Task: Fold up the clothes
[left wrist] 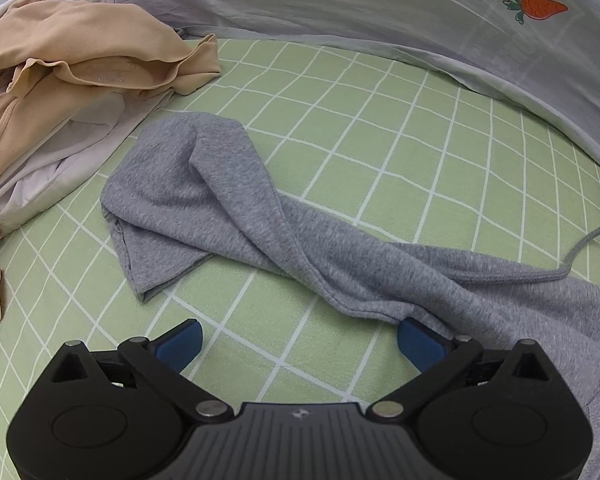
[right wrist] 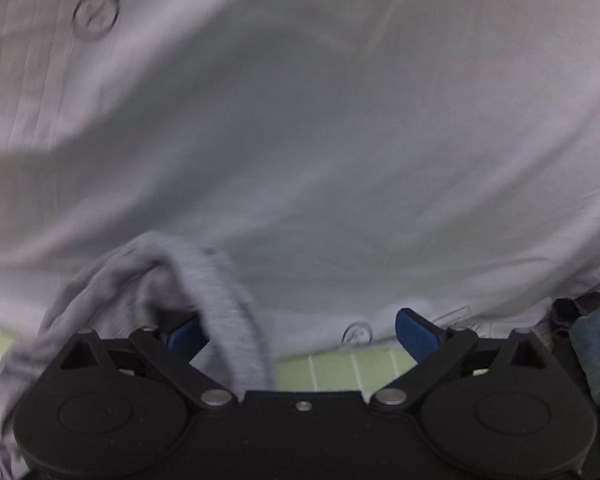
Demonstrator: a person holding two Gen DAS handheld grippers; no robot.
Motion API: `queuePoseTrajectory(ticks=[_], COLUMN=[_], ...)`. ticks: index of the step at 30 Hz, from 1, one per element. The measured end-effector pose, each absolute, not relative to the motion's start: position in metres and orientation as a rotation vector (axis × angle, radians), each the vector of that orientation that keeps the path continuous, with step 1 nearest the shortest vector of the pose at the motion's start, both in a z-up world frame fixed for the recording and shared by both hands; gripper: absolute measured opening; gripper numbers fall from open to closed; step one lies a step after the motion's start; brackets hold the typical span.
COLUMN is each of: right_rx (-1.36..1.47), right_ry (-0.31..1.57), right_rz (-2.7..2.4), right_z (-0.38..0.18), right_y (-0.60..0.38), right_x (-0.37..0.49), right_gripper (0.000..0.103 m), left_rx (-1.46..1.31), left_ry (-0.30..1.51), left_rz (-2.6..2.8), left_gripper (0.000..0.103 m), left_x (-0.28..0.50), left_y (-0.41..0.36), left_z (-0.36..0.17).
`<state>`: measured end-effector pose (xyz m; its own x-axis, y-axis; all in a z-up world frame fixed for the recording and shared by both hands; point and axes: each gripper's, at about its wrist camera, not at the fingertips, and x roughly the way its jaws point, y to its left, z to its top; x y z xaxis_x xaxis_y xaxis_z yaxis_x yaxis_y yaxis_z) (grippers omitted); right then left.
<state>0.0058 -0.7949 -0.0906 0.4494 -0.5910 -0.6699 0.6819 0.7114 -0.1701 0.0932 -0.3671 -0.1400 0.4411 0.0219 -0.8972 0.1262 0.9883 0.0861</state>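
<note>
A grey knit garment (left wrist: 228, 196) lies crumpled and twisted on the green checked sheet (left wrist: 380, 128), running from the middle to the lower right. My left gripper (left wrist: 300, 338) hovers over the sheet just in front of it, open wide with nothing between the pads. The tip of its right finger (left wrist: 420, 344) sits at the garment's hem. In the blurred right wrist view, my right gripper (right wrist: 300, 336) is also open wide. A fold of the grey garment (right wrist: 220, 292) drapes over its left finger (right wrist: 186, 336) and hangs into the gap, with the pads apart.
A heap of beige and white clothes (left wrist: 60, 80) lies at the left. A pale quilt (left wrist: 340, 0) with a carrot print (left wrist: 540, 7) borders the back and fills the right wrist view (right wrist: 300, 120). A grey drawstring (left wrist: 580, 248) trails right. A dark blue-green thing (right wrist: 596, 352) is at the right edge.
</note>
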Motion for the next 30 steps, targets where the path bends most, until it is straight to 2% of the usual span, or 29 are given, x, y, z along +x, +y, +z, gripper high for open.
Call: queuePoseTrajectory(ticks=[1,7,12,16,18,21,23,27,28,29,30], right_rx=[0.131,0.147,0.240,0.314,0.278,0.108,-0.009,-0.041,-0.032,-0.025,-0.026], right_ry=[0.792,0.697,0.763,0.800,0.803,0.830,0.859,0.851,0.843,0.833,0.821], right_rz=[-0.762,-0.772,-0.772,-0.665,-0.592,-0.533,-0.526,-0.540,-0.542,-0.551,-0.577], right_z=[-0.094,-0.077,-0.095,-0.109,-0.112,-0.119,-0.124,-0.126,-0.125,-0.123,-0.119], right_y=[-0.794,-0.746,-0.688,-0.638,-0.614,-0.586,-0.575,-0.578,-0.579,-0.581,-0.580], right_x=[0.000,-0.082,-0.149,-0.183,-0.189,-0.182,-0.176,-0.175,-0.176,-0.178,-0.181], right_gripper=[0.088,0.099,0.099,0.086,0.084,0.073,0.056,0.040,0.030,0.013,0.011], left_rx=[0.157,0.242,0.271,0.324,0.351,0.390,0.415,0.436,0.425,0.411,0.397], left_ry=[1.114,1.054,1.083,1.108,1.116,1.108,1.092,1.074,1.075,1.075,1.076], left_rz=[-0.062,-0.100,-0.200,-0.278,-0.313,-0.361,-0.393,-0.425,-0.430,-0.435,-0.440], left_gripper=[0.103,0.102,0.102,0.102,0.102,0.102,0.102,0.102,0.102,0.102,0.102], left_x=[0.093,0.072,0.036,-0.007,-0.028,-0.059,-0.076,-0.096,-0.099,-0.101,-0.104], left_y=[-0.368,-0.380,-0.397,-0.413,-0.418,-0.419,-0.417,-0.407,-0.404,-0.401,-0.397], left_z=[-0.139,-0.123,-0.116,-0.116,-0.114,-0.104,-0.097,-0.089,-0.089,-0.089,-0.090])
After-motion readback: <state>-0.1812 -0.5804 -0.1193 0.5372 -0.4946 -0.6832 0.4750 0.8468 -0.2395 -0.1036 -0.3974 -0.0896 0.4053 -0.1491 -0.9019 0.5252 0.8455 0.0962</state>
